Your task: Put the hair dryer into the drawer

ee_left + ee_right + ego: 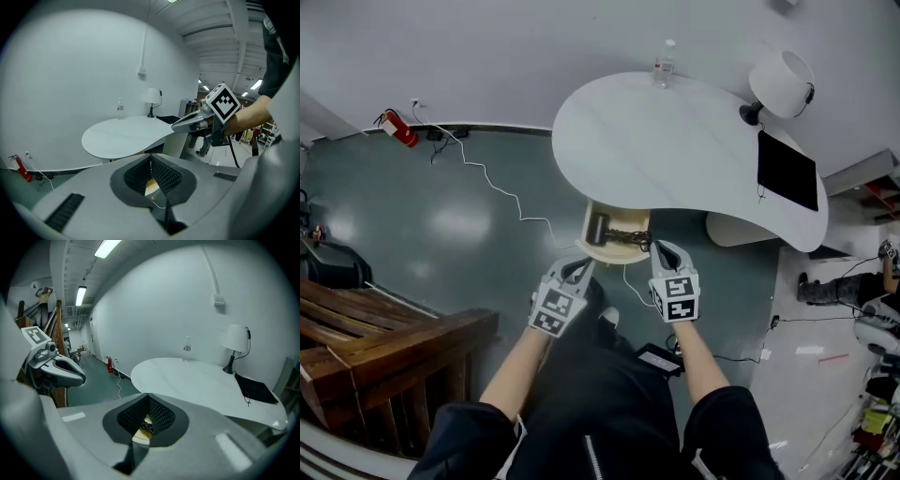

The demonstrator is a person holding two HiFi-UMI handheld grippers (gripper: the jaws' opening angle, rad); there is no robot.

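Under the white table (675, 141) a light wooden drawer (609, 254) stands pulled out. The black hair dryer (602, 228) lies inside it with its cord bunched beside it. My left gripper (578, 270) hovers just in front of the drawer's left corner, shut and empty. My right gripper (664, 251) hangs at the drawer's right front corner, also shut with nothing in it. In the left gripper view the pads meet at the tip (151, 158), and the right gripper (180, 125) shows beyond. A slice of the drawer (140, 431) shows below the closed jaws in the right gripper view.
On the table stand a water bottle (664, 64), a white lamp (780, 82) and a black pad (787, 171). A white cord (502, 192) runs over the floor to a red fire extinguisher (398, 129). A wooden bench (384, 347) stands at the left.
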